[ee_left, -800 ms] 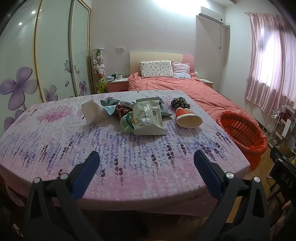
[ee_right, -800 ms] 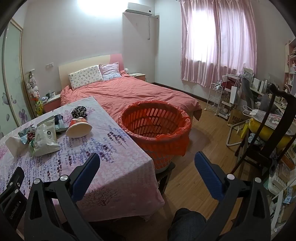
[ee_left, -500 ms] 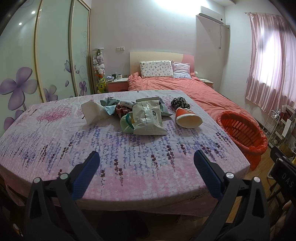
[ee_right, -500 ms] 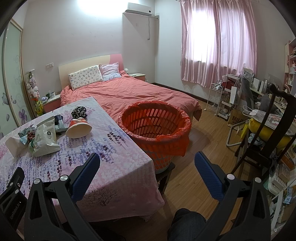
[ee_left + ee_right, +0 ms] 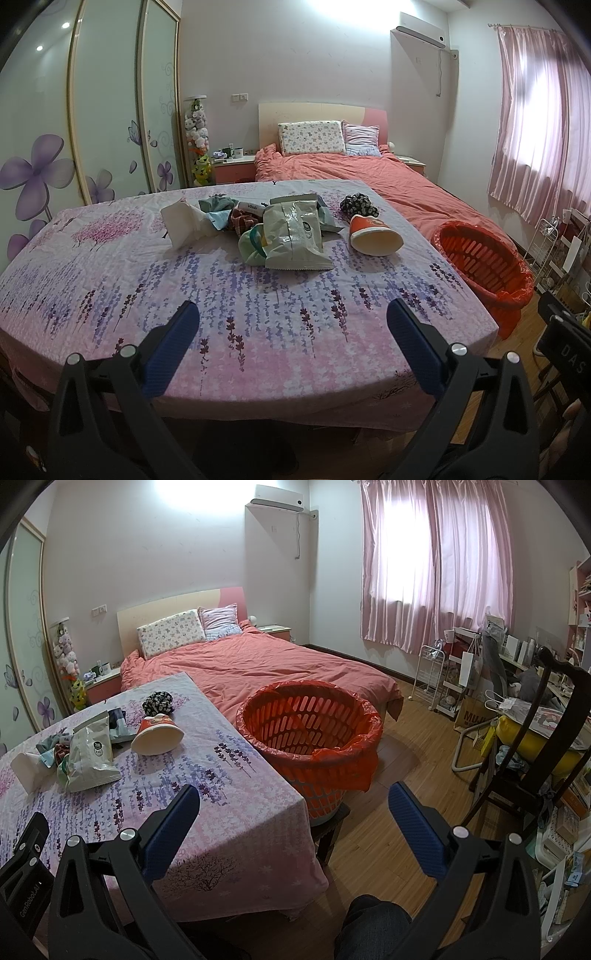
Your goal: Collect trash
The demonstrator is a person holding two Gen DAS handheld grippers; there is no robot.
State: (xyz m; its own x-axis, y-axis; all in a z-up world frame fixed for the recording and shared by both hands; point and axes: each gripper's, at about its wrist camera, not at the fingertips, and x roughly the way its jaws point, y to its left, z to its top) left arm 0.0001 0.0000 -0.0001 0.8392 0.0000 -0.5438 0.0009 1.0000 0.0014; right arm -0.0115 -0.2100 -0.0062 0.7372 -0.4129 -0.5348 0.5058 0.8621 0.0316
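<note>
A heap of trash lies on the flowered tablecloth (image 5: 110, 288): a pale snack bag (image 5: 293, 238), a tipped red-and-white paper cup (image 5: 375, 240), a crumpled white tissue (image 5: 183, 225), a dark crumpled wad (image 5: 356, 205) and several wrappers. An orange basket (image 5: 308, 734) lined with a red bag stands at the table's right edge, also in the left wrist view (image 5: 484, 266). My left gripper (image 5: 293, 325) is open and empty over the near table edge. My right gripper (image 5: 293, 805) is open and empty, near the table's corner in front of the basket.
A bed with a salmon cover (image 5: 266, 668) lies behind the table. A dark wooden chair (image 5: 535, 746) and cluttered shelves stand at the right. A white wire rack (image 5: 430, 679) stands under the pink curtains. Wood floor (image 5: 399, 775) lies right of the basket.
</note>
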